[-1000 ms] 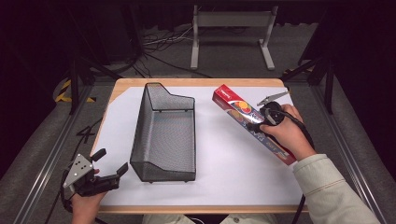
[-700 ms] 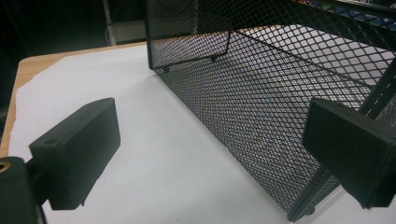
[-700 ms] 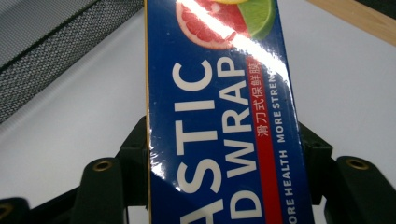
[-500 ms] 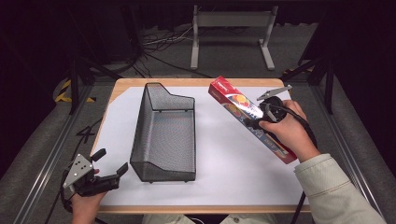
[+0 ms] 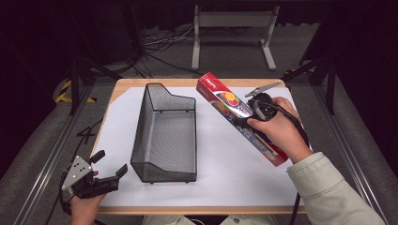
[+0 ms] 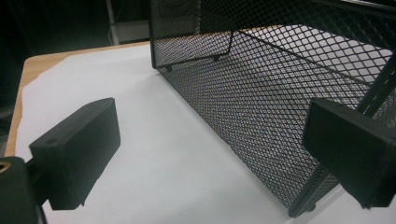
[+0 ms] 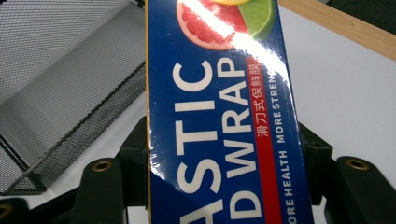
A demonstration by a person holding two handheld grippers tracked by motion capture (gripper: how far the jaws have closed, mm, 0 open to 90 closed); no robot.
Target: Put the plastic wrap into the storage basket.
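A long blue and red plastic wrap box [image 5: 225,99] is lifted off the table at the right, tilted with its red end toward the basket. My right gripper [image 5: 256,115] is shut on the box [image 7: 219,121], one jaw on each long side. A black wire mesh basket [image 5: 165,136] stands in the middle of the white sheet; its mesh [image 7: 56,88] lies left of the box. My left gripper [image 5: 109,166] rests open at the table's front left corner with nothing between its jaws, close to the basket's near corner [image 6: 299,205].
The white sheet [image 5: 234,183] covers most of the wooden table [image 5: 126,84]. A metal stand [image 5: 232,28] and cables lie on the dark floor behind the table. Metal rails run along both sides.
My right gripper has raised the plastic wrap box and swung it left toward the basket. The left gripper has stayed in place.
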